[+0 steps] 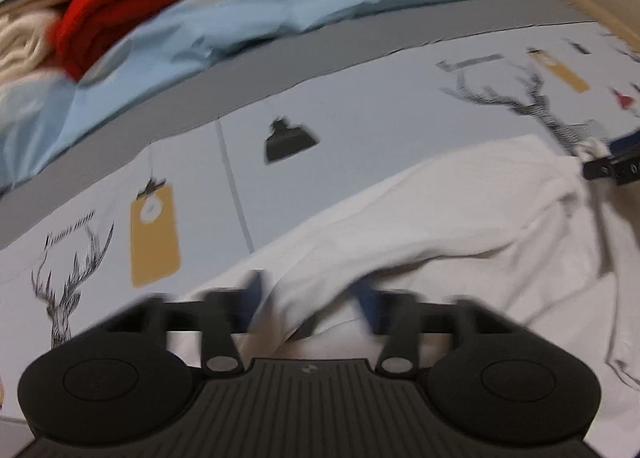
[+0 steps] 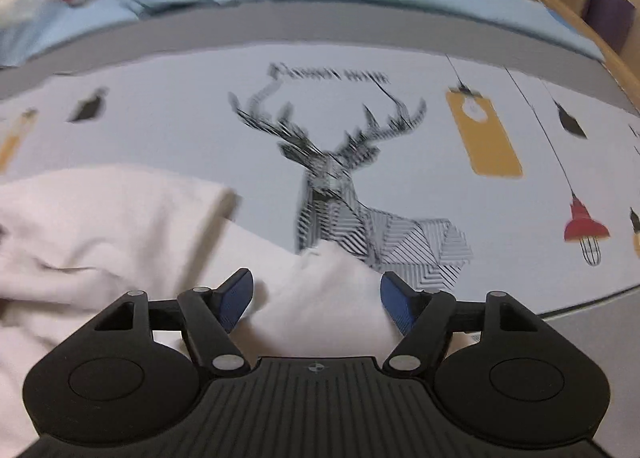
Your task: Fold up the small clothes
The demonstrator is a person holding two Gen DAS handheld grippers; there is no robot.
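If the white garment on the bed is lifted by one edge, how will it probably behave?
The white garment would probably hang limp, since it already lies in soft folds and wrinkles. It seems thin, so likely light. It may slide easily on the smooth printed sheet.

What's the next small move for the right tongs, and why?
Probably close the right tongs on the white fold between their fingers. They stand open with a peak of the white garment rising in the gap, pads not yet pressing it. The left tongs look blurred, so their grip is unclear; pinch before lifting.
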